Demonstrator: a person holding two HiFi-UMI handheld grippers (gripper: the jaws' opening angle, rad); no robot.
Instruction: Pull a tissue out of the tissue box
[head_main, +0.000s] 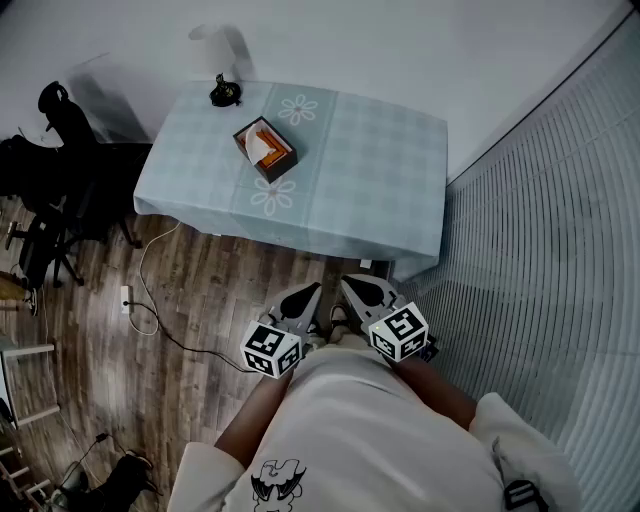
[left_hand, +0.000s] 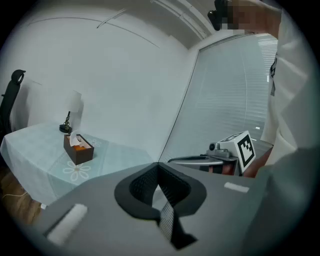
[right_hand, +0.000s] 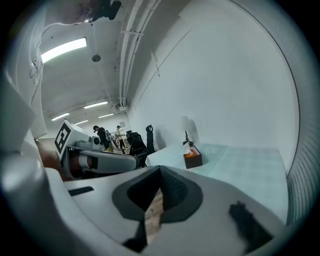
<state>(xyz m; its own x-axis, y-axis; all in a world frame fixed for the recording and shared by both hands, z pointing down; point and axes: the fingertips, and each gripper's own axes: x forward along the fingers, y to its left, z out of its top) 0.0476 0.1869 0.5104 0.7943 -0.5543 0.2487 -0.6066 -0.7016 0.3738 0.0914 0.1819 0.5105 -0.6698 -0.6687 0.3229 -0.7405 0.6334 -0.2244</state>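
Observation:
The brown tissue box (head_main: 266, 151) stands on a table with a pale blue checked cloth (head_main: 380, 160), and a white tissue sticks up from its orange top. It also shows far off as the tissue box (left_hand: 78, 149) in the left gripper view and the tissue box (right_hand: 192, 157) in the right gripper view. Both grippers are held close to the person's body, well short of the table, over the wooden floor. My left gripper (head_main: 312, 288) is shut and holds nothing. My right gripper (head_main: 348, 282) is likewise shut and empty. Each tip pair meets: left gripper (left_hand: 158, 165), right gripper (right_hand: 160, 169).
A small dark object (head_main: 225, 93) sits at the table's far edge. Black office chairs (head_main: 45, 200) stand left of the table. A cable and power strip (head_main: 126, 298) lie on the floor. A ribbed wall (head_main: 560, 260) runs along the right. People (right_hand: 100, 135) stand far back.

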